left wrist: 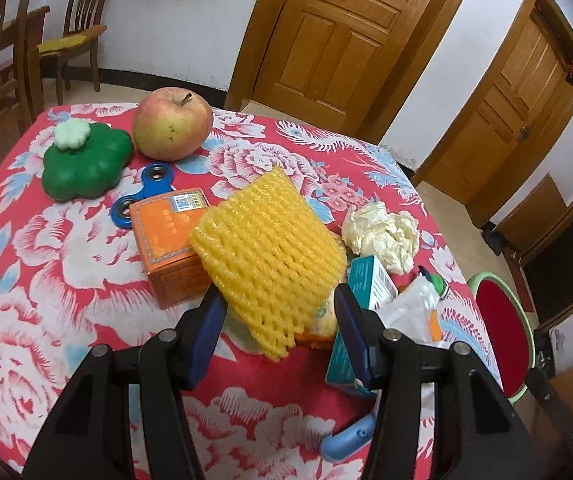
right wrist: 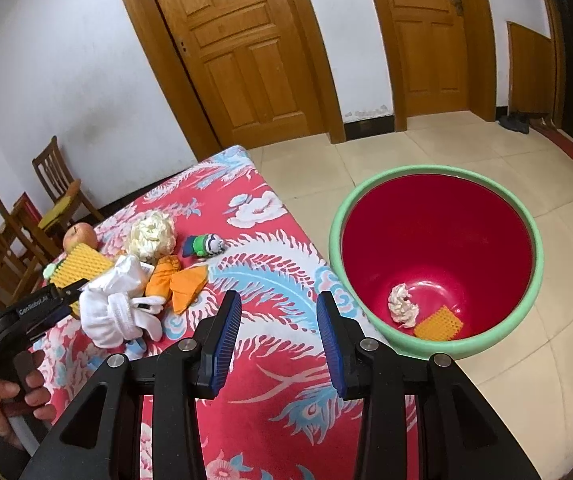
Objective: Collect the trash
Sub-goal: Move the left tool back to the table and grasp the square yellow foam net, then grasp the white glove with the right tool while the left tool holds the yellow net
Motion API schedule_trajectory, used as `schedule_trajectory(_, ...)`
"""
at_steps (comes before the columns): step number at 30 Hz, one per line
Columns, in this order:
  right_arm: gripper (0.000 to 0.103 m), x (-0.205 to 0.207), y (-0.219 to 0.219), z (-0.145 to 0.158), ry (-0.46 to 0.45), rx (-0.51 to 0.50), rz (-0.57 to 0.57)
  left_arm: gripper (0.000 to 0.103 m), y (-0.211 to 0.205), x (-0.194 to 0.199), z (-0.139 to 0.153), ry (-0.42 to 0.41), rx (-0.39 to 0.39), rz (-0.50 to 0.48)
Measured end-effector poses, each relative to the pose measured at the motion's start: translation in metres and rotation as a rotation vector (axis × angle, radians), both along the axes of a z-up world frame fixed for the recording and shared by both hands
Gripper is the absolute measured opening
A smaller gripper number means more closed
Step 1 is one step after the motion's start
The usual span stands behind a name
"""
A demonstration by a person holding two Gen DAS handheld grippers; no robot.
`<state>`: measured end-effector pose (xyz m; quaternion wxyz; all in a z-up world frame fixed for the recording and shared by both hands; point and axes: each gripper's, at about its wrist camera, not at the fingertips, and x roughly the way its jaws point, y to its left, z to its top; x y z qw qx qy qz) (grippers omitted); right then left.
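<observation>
**Between the left claw's pads: the yellow foam net**

Between the blue pads of the left gripper [left wrist: 280,328] lies the yellow foam net [left wrist: 266,256], its lower corner in the gap. One pad meets its edge; the other stands clear, so the claw is not clenched on it. The net leans on an orange box [left wrist: 166,240], with a crumpled paper ball [left wrist: 382,236] just beside it on the floral tablecloth [left wrist: 46,280]. An apple [left wrist: 172,124] sits further back. The right gripper [right wrist: 278,336] hangs released, holding nothing, over the cloth's edge near the red bucket [right wrist: 534,264], where a paper wad [right wrist: 402,306] and another foam net [right wrist: 438,324] lie.
</observation>
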<state>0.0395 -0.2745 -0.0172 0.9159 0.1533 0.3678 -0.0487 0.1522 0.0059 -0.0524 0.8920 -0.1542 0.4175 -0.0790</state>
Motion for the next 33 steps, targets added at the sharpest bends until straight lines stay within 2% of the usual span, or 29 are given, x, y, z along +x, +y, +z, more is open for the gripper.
schedule_trajectory(8, 0.04, 0.01, 0.011, -0.004, 0.017, -0.005, 0.033, 0.019, 0.005, -0.001, 0.0, -0.026, -0.052, -0.021)
schedule_trajectory(12, 0.04, 0.012, 0.021, -0.003, 0.016, -0.009, 0.066, 0.013, 0.008, -0.007, 0.006, -0.045, -0.061, -0.031)
schedule_trajectory(18, 0.041, 0.022, 0.043, -0.001, 0.02, -0.001, 0.14, 0.012, 0.015, -0.024, 0.02, -0.087, -0.063, -0.027)
schedule_trajectory(21, 0.058, 0.027, 0.056, -0.002, 0.024, -0.001, 0.171, 0.012, 0.021, -0.031, 0.024, -0.095, -0.065, -0.019)
schedule_trajectory(24, 0.058, 0.032, 0.069, -0.003, 0.023, 0.003, 0.207, 0.012, 0.028, -0.038, 0.026, -0.102, -0.063, -0.004)
schedule_trajectory(30, 0.073, 0.043, 0.098, -0.006, 0.037, 0.001, 0.285, 0.012, 0.041, -0.049, 0.023, -0.096, -0.061, 0.039)
schedule_trajectory(33, 0.073, 0.047, 0.11, -0.01, 0.043, -0.01, 0.316, 0.012, 0.045, -0.052, 0.02, -0.087, -0.06, 0.056)
